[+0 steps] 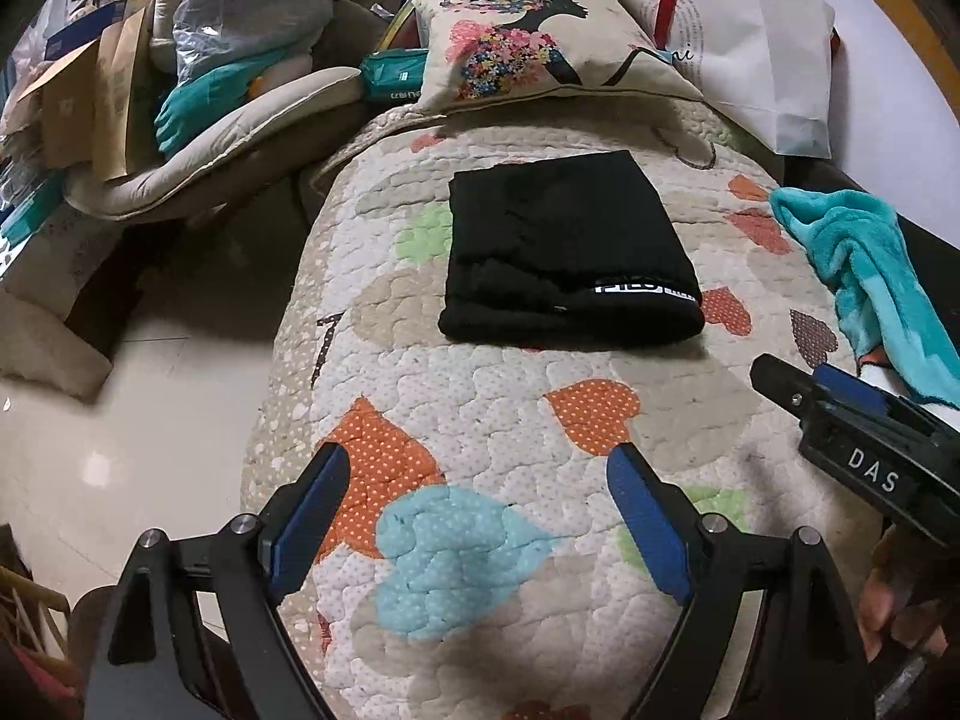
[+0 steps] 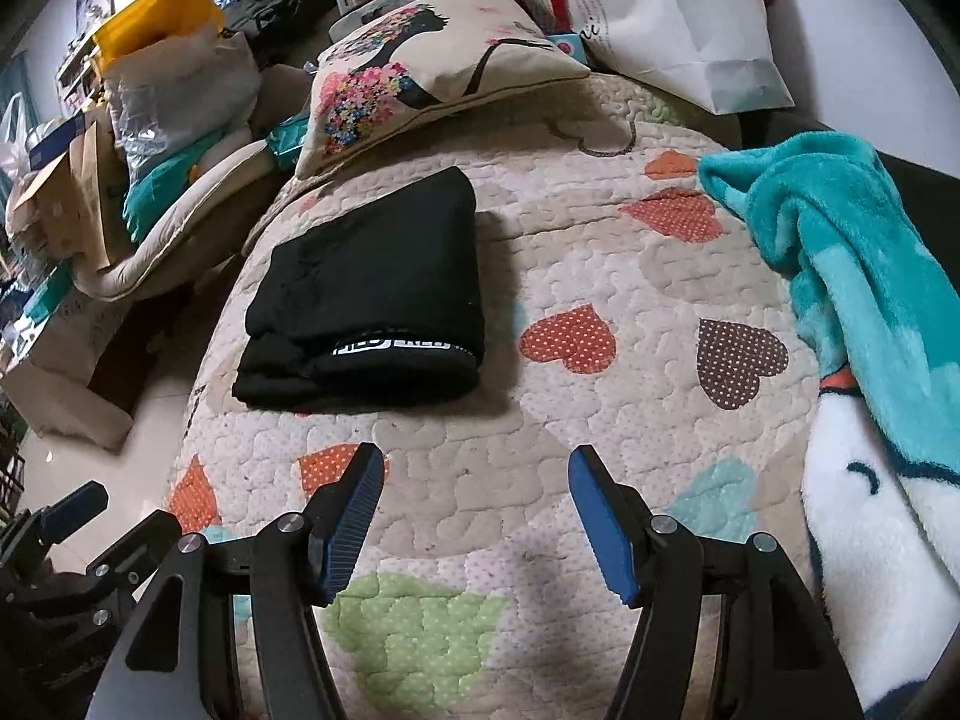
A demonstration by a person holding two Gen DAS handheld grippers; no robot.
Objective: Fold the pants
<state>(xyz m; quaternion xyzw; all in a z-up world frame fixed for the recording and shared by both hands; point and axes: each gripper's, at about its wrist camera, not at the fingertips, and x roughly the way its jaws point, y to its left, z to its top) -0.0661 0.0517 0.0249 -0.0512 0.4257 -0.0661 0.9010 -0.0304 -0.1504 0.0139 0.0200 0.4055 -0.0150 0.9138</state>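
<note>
The black pants (image 1: 564,252) lie folded into a flat rectangle on the heart-patterned quilt (image 1: 480,408), a white logo strip along their near edge. In the right wrist view the pants (image 2: 372,294) lie left of centre. My left gripper (image 1: 477,468) hovers over the quilt short of the pants, open, with nothing between its blue pads. My right gripper (image 2: 477,468) is also open and empty, nearer than the pants and to their right. The right gripper (image 1: 840,414) shows from the side at the right edge of the left wrist view. The left gripper (image 2: 72,516) shows at the lower left of the right wrist view.
A floral cushion (image 1: 540,42) and a white paper bag (image 1: 762,54) lie at the far end of the quilt. A teal fleece blanket (image 2: 852,276) is bunched on the right. Boxes, bags and a beige pad (image 1: 198,132) crowd the left beyond the floor (image 1: 120,438).
</note>
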